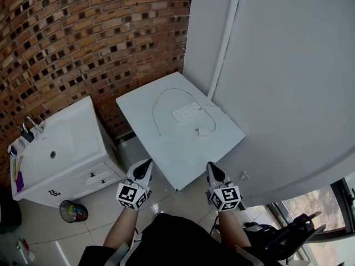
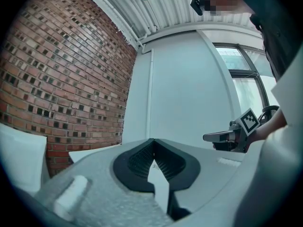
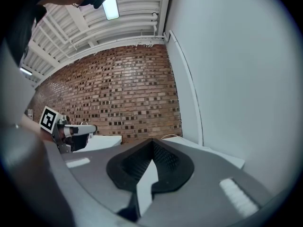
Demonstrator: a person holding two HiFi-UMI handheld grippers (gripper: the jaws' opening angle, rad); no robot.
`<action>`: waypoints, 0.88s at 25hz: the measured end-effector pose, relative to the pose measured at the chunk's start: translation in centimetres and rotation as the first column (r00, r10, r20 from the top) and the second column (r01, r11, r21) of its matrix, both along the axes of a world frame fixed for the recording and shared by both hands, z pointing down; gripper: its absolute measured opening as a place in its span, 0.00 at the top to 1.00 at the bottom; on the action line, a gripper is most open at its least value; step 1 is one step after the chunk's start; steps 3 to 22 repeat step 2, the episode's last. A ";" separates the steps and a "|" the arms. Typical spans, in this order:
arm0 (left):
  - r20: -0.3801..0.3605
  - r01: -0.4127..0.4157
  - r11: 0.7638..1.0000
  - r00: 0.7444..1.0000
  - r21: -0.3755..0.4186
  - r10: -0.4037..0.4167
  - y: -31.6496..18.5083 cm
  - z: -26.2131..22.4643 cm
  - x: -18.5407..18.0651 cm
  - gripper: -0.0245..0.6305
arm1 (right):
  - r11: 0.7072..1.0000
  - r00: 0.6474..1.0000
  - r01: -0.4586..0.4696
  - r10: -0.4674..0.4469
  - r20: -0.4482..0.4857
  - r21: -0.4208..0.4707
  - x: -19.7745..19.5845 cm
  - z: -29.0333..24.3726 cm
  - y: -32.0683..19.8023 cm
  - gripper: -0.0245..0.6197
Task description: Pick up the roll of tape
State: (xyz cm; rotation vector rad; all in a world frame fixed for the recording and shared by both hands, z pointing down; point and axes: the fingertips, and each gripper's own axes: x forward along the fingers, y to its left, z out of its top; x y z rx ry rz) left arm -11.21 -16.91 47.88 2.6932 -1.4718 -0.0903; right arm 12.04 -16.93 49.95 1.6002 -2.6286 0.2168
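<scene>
**A:** We start at the left gripper (image 2: pixel 152 143). Its dark ribbed pads are pressed tight together, with nothing between them.

**B:** We get the same from the right gripper (image 3: pixel 152 143). Its jaws are closed on themselves and it is empty too. Each gripper shows in the other's view, off to the side and roughly level with it.

**A:** From the head view, we hold them side by side, apart from each other, with the marker cubes facing up at us. The near corner of the white table (image 1: pixel 166 148) pokes in between the two.

**B:** Further ahead on that table we've got a white power strip (image 1: pixel 186 112), with its thin cable (image 1: pixel 154 114) looping round beyond it. Neither gripper touches either one.

**A:** And the roll of tape?

**B:** We cannot pick it out in any view, so we can't tell where it is.

**A:** Out past our left gripper stands a white cabinet (image 1: pixel 61 143), against the brick wall (image 1: pixel 83 37). There's a small bin (image 1: pixel 72 210) on the floor just beside the cabinet.

**B:** Past our right gripper, a plain white wall (image 1: pixel 288 82) runs alongside the table.
</scene>
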 end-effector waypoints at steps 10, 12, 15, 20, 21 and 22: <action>-0.002 -0.005 1.000 1.000 0.002 0.005 -0.1 -0.2 0.3 0.96 | 1.000 1.000 -0.004 0.004 0.003 -0.002 0.3 0.0 -0.1 0.96; -0.002 -0.005 1.000 1.000 0.002 0.005 -0.1 -0.2 0.3 0.96 | 1.000 1.000 -0.004 0.004 0.003 -0.002 0.3 0.0 -0.1 0.96; -0.002 -0.005 1.000 1.000 0.002 0.005 -0.1 -0.2 0.3 0.96 | 1.000 1.000 -0.004 0.004 0.003 -0.002 0.3 0.0 -0.1 0.96; -0.002 -0.005 1.000 1.000 0.002 0.005 -0.1 -0.2 0.3 0.96 | 1.000 1.000 -0.004 0.004 0.003 -0.002 0.3 0.0 -0.1 0.96; -0.002 -0.005 1.000 1.000 0.002 0.005 -0.1 -0.2 0.3 0.96 | 1.000 1.000 -0.004 0.004 0.003 -0.002 0.3 0.0 -0.1 0.96; -0.002 -0.005 1.000 1.000 0.002 0.005 -0.1 -0.2 0.3 0.96 | 1.000 1.000 -0.004 0.004 0.003 -0.002 0.3 0.0 -0.1 0.96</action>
